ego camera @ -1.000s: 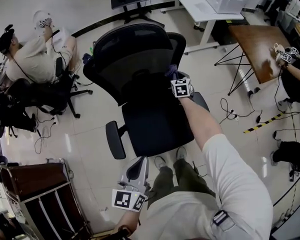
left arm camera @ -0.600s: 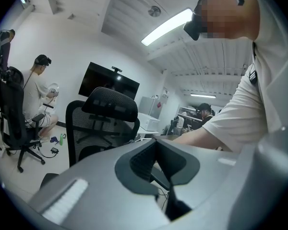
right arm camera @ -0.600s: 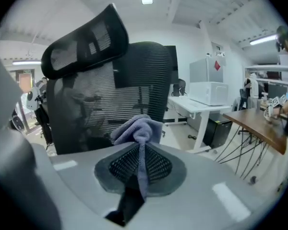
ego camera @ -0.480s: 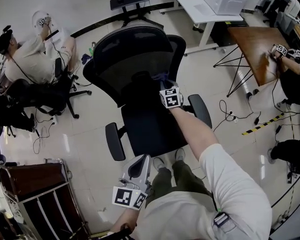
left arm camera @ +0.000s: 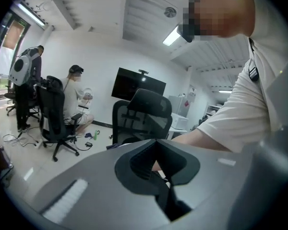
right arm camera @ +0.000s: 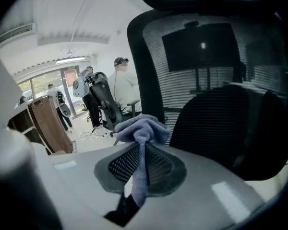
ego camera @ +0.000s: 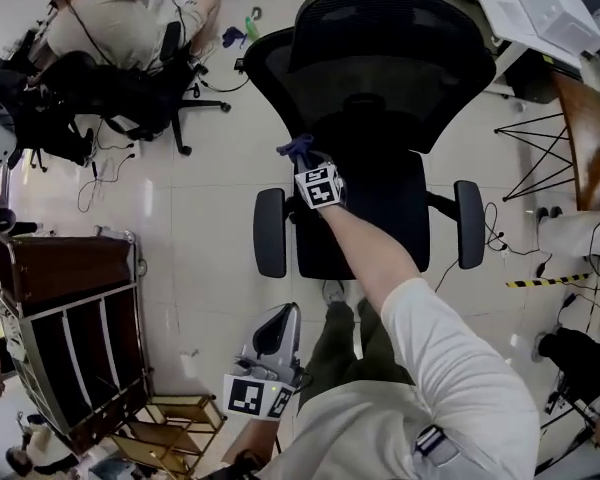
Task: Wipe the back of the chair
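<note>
A black mesh office chair [ego camera: 380,98] stands in front of me, its backrest [right arm camera: 216,61] filling the right gripper view. My right gripper [ego camera: 305,163] is shut on a blue-purple cloth [right arm camera: 139,128], held at the left edge of the backrest, just above the seat [ego camera: 365,218]; the cloth [ego camera: 298,149] sticks out past the jaws. My left gripper [ego camera: 270,343] hangs low by my legs, away from the chair, its jaws closed with nothing between them. In the left gripper view the chair [left arm camera: 141,114] shows in the distance.
A seated person [ego camera: 110,18] on another office chair is at the upper left, with cables on the floor. A brown cabinet on a trolley [ego camera: 70,318] stands at the left. A white desk [ego camera: 540,8] and a wooden table [ego camera: 590,128] are at the right.
My right gripper with the cloth has travelled from the right side of the backrest across to its left edge. The head view has shifted too. The left gripper stayed low.
</note>
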`<state>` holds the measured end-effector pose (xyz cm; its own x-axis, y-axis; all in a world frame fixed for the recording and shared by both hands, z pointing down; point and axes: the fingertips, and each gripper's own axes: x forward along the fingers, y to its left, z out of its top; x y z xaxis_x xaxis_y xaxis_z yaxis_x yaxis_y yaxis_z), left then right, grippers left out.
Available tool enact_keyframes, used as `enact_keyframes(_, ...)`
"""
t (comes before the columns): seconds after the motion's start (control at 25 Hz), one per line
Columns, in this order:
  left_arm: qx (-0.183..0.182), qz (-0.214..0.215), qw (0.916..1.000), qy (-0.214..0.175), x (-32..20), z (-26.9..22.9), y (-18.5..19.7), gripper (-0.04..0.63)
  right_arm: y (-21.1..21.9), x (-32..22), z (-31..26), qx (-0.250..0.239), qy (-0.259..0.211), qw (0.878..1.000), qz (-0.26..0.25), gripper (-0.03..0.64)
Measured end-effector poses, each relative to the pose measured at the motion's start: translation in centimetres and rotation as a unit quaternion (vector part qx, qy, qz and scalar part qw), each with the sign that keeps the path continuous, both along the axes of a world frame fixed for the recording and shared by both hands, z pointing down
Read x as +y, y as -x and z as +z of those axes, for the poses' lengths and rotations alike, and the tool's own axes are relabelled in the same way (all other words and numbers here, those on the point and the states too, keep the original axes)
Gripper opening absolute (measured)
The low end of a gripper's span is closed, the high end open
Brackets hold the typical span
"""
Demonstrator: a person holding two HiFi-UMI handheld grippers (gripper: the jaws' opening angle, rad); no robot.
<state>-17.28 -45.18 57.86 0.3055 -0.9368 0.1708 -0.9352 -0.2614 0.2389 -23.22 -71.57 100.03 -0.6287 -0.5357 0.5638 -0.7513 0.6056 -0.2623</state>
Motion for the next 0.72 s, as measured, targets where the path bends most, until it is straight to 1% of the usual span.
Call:
enact_keyframes(0.16,-0.003,-0.025,0.9995,0.020,-0.4,2.7,4.0,0.130,0.7,-2.5,1.6,0.007,0.006,1.000,0.016,0.032)
enact_keyframes(0.24,0.002,-0.023,0.9994,0.024,-0.2,3.3,4.4,0.130,-0.8,-2.8,2.1,0.014,0.005,1.000,0.026,0.031)
enact_keyframes(0.28,0.005,-0.018,0.9995,0.025,-0.3,3.3,4.2,0.130,-2.2,-2.8,2.4,0.019,0.006,0.999,0.034,0.032)
enact_keyframes(0.36,0.012,-0.004,0.9997,0.021,-0.8,2.7,3.1,0.130,-6.4,-3.3,3.0,0.031,0.010,0.998,0.058,0.032)
enact_keyframes(0.48,0.020,0.020,0.9996,0.009,-2.4,1.7,0.7,0.130,-15.8,-5.0,4.5,0.057,0.018,0.992,0.111,0.031)
enact_keyframes(0.6,0.023,0.044,0.9988,0.005,-3.4,2.2,-1.6,0.130,-26.3,-6.0,5.9,0.084,0.030,0.979,0.181,0.031)
enact_keyframes(0.68,0.023,0.058,0.9980,0.011,-3.6,3.0,-3.0,0.130,-31.7,-6.1,6.4,0.088,0.039,0.969,0.227,0.032)
enact_keyframes(0.72,0.023,0.064,0.9975,0.015,-3.8,3.3,-3.7,0.130,-33.6,-6.0,6.5,0.088,0.045,0.965,0.244,0.031)
